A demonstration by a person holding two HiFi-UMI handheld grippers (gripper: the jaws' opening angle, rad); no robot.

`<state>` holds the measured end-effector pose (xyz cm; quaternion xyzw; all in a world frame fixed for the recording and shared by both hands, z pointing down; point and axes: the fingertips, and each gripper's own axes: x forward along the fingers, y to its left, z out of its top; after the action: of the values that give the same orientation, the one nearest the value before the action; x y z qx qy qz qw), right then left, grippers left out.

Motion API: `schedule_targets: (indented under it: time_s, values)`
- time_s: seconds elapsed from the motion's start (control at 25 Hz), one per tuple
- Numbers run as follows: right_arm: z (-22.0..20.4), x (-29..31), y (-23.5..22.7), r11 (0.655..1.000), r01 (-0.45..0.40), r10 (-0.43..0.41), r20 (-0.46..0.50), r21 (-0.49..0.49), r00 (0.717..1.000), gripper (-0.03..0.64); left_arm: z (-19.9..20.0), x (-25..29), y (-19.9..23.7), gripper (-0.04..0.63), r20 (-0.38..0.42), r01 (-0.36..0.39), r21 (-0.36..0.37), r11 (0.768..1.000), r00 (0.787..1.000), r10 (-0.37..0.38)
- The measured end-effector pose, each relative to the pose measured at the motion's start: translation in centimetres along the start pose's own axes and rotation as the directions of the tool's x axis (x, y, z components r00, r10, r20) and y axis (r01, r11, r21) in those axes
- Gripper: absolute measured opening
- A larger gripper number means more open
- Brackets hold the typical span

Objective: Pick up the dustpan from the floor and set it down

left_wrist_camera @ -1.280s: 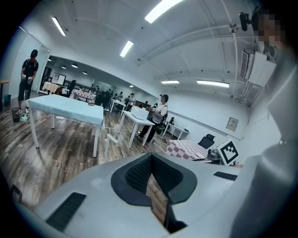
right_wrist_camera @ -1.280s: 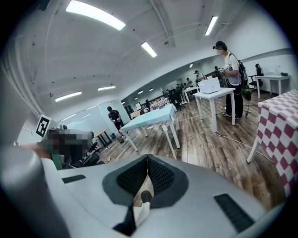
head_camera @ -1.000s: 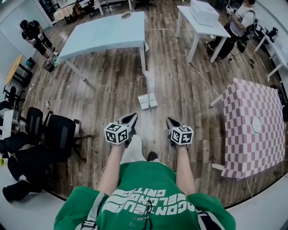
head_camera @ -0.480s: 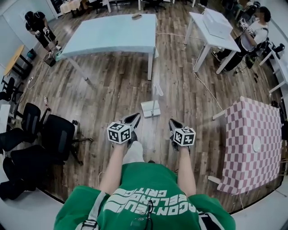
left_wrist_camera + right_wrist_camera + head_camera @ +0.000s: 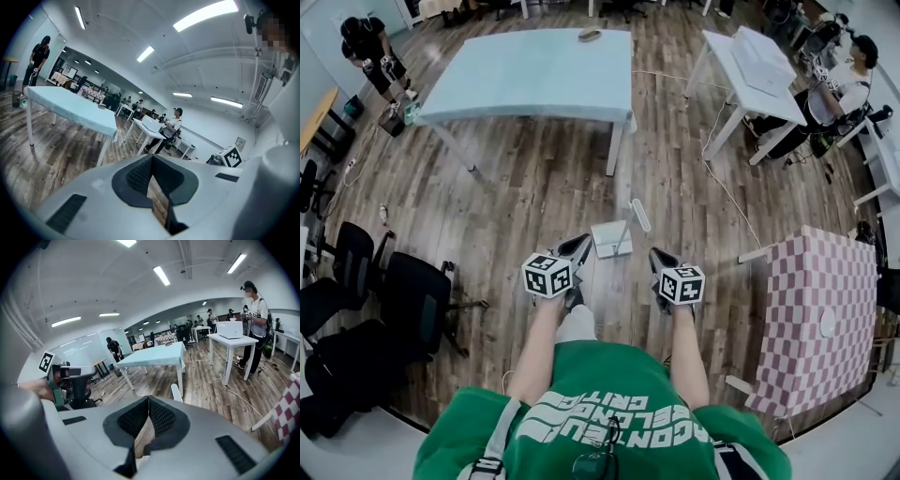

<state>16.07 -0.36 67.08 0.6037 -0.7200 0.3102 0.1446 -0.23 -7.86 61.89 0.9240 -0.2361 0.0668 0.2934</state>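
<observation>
Both grippers have drawn nearer the dustpan. The left gripper and right gripper each have jaws pressed together on nothing. The white dustpan lies on the wood floor at 12 o'clock between them, unobstructed. A pale-blue table stands beyond it, office chairs at 9 and a checked table at 3. The shirt print is unreadable.

The dustpan lies on the floor just ahead of me, between my left gripper and right gripper. Beyond it stands a long table; chairs sit to my left, a covered table to my right.
</observation>
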Motion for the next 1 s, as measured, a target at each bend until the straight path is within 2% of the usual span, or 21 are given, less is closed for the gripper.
schedule_targets:
  time_s: [0.28,0.6,1.0]
  values:
    - [3.7,3.8,-1.4,0.998,0.053,-0.053,-0.010,0.015,0.999,0.009,2.9,3.8,3.3,-0.008,-0.032,0.059,-0.005,0.998,0.998,-0.059]
    - [6.7,7.6,-0.5,0.996,0.086,-0.086,-0.039,-0.007,0.996,0.009,6.3,5.5,7.9,-0.008,-0.026,0.090,-0.027,0.996,0.996,-0.091]
    - [8.8,9.8,-2.7,0.996,0.082,-0.085,-0.074,-0.046,0.994,0.009,7.7,7.8,10.3,-0.008,0.005,0.058,-0.061,0.996,0.998,-0.058]
